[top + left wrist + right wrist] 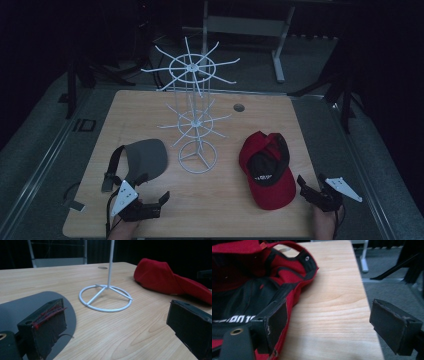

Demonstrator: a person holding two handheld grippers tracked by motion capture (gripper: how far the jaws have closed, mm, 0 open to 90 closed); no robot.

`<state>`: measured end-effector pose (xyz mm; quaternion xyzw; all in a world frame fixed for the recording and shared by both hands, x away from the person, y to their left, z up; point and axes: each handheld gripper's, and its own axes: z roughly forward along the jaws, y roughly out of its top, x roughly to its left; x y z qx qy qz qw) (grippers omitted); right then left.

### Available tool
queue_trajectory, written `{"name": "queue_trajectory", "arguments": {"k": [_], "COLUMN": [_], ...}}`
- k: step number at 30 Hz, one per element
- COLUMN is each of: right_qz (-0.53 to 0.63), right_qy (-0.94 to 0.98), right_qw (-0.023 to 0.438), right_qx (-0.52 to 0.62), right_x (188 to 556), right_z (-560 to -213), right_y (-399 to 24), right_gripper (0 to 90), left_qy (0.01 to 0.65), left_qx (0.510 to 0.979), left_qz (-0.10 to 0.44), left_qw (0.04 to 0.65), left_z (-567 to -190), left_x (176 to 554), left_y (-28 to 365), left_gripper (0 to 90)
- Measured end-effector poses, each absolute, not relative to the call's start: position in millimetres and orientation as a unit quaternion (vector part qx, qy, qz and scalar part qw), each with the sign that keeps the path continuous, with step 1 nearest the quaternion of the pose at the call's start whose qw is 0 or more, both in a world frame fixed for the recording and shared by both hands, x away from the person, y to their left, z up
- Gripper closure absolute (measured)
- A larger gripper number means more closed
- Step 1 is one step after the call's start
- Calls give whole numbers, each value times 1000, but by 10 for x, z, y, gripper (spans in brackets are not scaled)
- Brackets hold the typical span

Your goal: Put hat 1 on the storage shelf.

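You are at the approach: both grippers' jaws gape wide and empty, so next close your right gripper (pixel 311 186) on the red cap (pixel 266 170), your left gripper (pixel 150 190) near the grey visor (pixel 146 157).

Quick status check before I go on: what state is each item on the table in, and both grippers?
Red cap: upside down on the table, lining showing, not gripped.
Grey visor: flat on the table, not gripped.
White wire rack: upright, every arm bare.
Left gripper: open, holds nothing, beside the visor.
Right gripper: open, holds nothing, at the cap's edge.
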<state>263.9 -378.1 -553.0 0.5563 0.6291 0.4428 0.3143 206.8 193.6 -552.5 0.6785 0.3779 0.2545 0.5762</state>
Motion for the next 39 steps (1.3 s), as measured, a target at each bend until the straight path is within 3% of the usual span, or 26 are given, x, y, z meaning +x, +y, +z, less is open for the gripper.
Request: {"name": "queue_trajectory", "arguments": {"k": [2,5,10,21,30,31,39], "right_qz": [448,450,472,504,479,478,479], "right_qy": [630,646,657,697,719,722,720], "right_qw": [308,293,267,215,227,228,226], "right_qx": [554,543,523,463,450,445,448], "right_x": [2633,2608,2556,2595,2771,2818,3084], "right_z": [-5530,-5489,-5375,-4912,-4709,-4651,-4532], "right_y": [-3787,-3748,-3666,-3468,-3389,-3382,-3406], "right_gripper": [145,144,143,109,145,197,207], "left_qy": [377,344,349,346,354,354,350], "left_qx": [677,688,690,690,692,692,695], "left_qz": [253,297,269,261,248,247,246], "left_qw": [579,567,575,580,578,578,577], "left_z": [-5517,-5487,-5494,-5485,-5501,-5505,-5506], "left_x": [2070,2042,2039,2028,2040,2041,2039], "left_y": [1928,1909,1900,1900,1899,1897,1894], "left_gripper": [30,31,31,31,31,31,31]}}
